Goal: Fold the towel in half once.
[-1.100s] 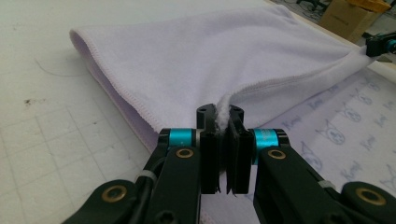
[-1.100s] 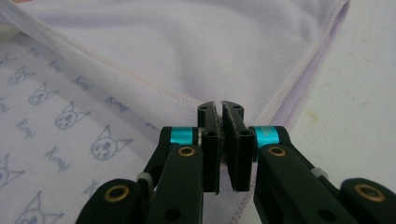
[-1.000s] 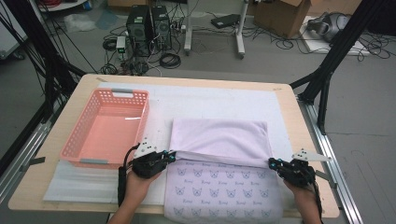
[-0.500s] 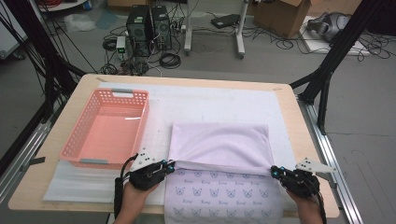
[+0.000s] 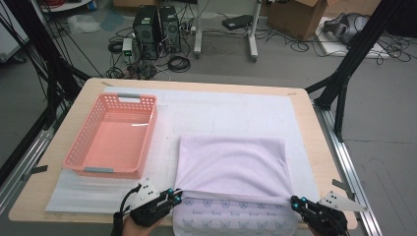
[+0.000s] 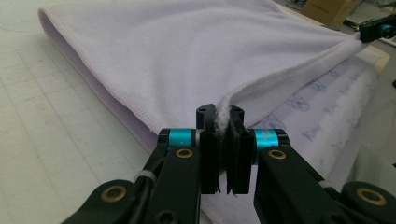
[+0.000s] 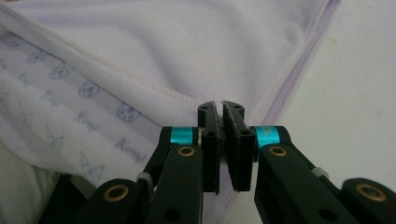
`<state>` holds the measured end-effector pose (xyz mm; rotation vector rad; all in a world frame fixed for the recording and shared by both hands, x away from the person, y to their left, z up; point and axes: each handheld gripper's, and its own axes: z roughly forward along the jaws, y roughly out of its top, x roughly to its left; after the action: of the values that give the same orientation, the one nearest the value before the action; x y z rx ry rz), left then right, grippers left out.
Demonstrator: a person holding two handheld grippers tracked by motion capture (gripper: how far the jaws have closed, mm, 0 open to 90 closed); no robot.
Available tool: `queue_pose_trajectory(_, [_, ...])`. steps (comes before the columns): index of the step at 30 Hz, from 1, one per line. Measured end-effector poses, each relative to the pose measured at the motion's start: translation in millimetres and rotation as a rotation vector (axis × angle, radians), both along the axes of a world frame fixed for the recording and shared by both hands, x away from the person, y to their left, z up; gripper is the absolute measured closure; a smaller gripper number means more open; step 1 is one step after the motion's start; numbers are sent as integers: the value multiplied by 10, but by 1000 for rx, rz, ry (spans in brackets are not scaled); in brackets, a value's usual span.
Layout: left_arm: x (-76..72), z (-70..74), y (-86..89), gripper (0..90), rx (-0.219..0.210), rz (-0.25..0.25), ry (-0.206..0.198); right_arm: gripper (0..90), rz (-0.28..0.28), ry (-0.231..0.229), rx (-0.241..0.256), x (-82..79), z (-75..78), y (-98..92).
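Observation:
A pale lilac towel (image 5: 231,164) lies folded over on the white mat, its printed underside (image 5: 236,219) showing along the near edge. My left gripper (image 5: 173,195) is shut on the left corner of the folded-over edge, and the towel (image 6: 187,56) rises from between the jaws in the left gripper view. My right gripper (image 5: 296,202) is shut on the right corner, where the towel hem (image 7: 261,112) meets the jaws. The edge is stretched taut between both grippers near the table's front.
A pink plastic basket (image 5: 83,162) stands empty at the left of the white mat (image 5: 236,110). The wooden table edge (image 5: 322,142) runs along the right. Computers, cables and a cardboard box sit on the floor beyond the table.
Both grippers have drawn the towel's top edge toward the person, so the folded layer now covers more of the printed side.

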<state>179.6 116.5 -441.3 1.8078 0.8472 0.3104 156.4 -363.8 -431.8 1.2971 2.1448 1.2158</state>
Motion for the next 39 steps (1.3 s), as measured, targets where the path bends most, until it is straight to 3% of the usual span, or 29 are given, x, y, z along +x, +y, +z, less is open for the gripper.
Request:
queue_pose_trajectory(4, [-154,31,-13,851,-15,-22,-2,852,1,-4,0,-153,15,-27])
queue_pose_trajectory(9, [-340,34,-11,851,1,-58,-1,853,8,-7,17,-368,48,-88])
queue_pose_trajectory(12, [-372,13,-3,850,10,-72,11,853,23,-1,20,-456,55,-112])
queue_pose_trajectory(14, [-349,2,0,830,12,-54,20,846,41,28,12,-467,27,-115])
queue_pose_trajectory(15, [-328,3,3,781,15,-27,21,831,55,35,11,-453,4,-112])
queue_pose_trajectory(17, [-282,15,25,607,2,16,26,710,39,36,28,-418,-14,-116])
queue_pose_trajectory(20, [-229,68,89,475,-37,45,-3,701,4,8,79,-356,17,-155])
queue_pose_trajectory(23, [-198,165,151,451,-100,66,-56,705,-32,-11,107,-294,55,-187])
queue_pose_trajectory(27, [-137,236,200,449,-140,89,-96,704,-70,-21,110,-177,52,-220])
queue_pose_trajectory(36, [225,140,44,434,-44,114,-38,669,-67,0,55,193,-25,-126])
queue_pose_trajectory(39, [362,119,-14,418,-30,118,-21,613,-76,6,4,344,-53,-58])
